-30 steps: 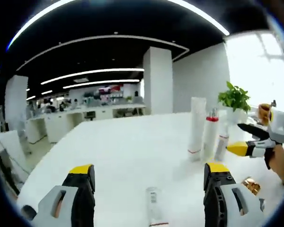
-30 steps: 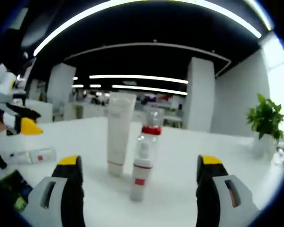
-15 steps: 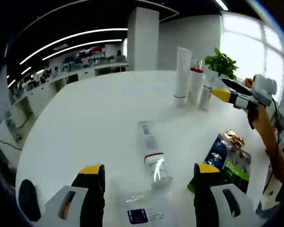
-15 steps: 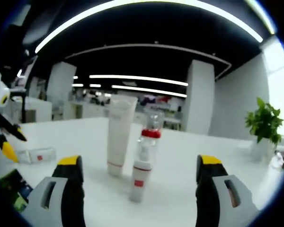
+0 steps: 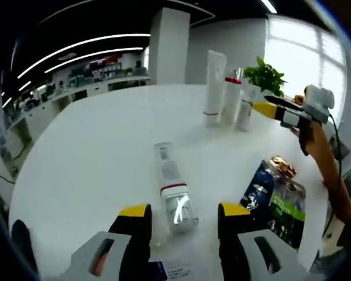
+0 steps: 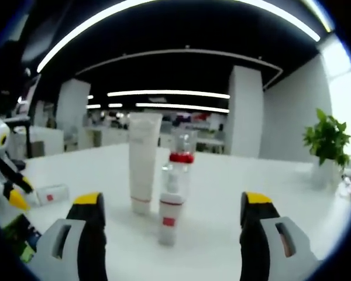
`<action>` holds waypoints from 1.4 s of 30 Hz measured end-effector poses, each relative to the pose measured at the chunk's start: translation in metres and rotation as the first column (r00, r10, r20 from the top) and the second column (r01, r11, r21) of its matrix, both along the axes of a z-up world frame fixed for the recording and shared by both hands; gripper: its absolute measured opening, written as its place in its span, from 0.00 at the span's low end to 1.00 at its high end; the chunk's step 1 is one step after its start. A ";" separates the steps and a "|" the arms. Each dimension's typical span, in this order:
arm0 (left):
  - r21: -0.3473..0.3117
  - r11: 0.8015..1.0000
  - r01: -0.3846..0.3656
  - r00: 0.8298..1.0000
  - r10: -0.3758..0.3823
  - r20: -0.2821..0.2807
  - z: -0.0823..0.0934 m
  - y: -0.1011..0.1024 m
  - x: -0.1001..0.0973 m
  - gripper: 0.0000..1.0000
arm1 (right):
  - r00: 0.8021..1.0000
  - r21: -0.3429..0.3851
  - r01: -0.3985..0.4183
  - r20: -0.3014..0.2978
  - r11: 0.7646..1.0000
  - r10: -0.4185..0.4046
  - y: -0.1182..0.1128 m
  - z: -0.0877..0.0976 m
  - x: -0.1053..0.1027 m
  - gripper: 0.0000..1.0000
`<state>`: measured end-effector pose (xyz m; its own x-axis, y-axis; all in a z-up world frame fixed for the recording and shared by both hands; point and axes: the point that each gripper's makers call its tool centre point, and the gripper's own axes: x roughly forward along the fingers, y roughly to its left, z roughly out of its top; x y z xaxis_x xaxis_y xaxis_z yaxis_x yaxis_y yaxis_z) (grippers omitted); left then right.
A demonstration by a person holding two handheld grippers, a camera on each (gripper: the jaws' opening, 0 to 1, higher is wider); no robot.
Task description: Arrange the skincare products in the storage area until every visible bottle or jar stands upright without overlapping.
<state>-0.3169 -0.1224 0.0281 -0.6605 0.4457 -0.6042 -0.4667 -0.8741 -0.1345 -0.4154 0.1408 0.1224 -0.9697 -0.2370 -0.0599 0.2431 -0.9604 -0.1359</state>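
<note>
In the left gripper view, a clear bottle (image 5: 171,188) with a white label and red band lies flat on the white table (image 5: 93,152), low centre of the frame. An open office with strip lights fills the top. The left gripper (image 5: 182,215) is spread, jaws on either side of the bottle's clear end, apart from it. Upper right stand a white tube (image 5: 213,88) and two small bottles. A dark pouch (image 5: 276,196) lies lower right. The right gripper (image 6: 171,205) is spread before the tube (image 6: 143,161).

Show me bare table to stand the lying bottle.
Free: white round table left of the lying clear red-banded bottle, and between it and the upright white tube. Crowded: by the dark printed pouch.
</note>
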 end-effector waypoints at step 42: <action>-0.282 0.959 0.020 0.994 -0.048 -0.093 0.102 0.005 -0.015 0.19 | 0.966 -0.118 -0.006 -0.256 0.993 -0.024 0.005 0.059 0.022 0.90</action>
<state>-0.3318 -0.1178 0.1304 -0.7103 0.2911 -0.6409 -0.4955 -0.8534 0.1617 -0.3937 0.1456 0.1815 -0.9510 -0.2187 0.2186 0.2062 -0.9753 -0.0789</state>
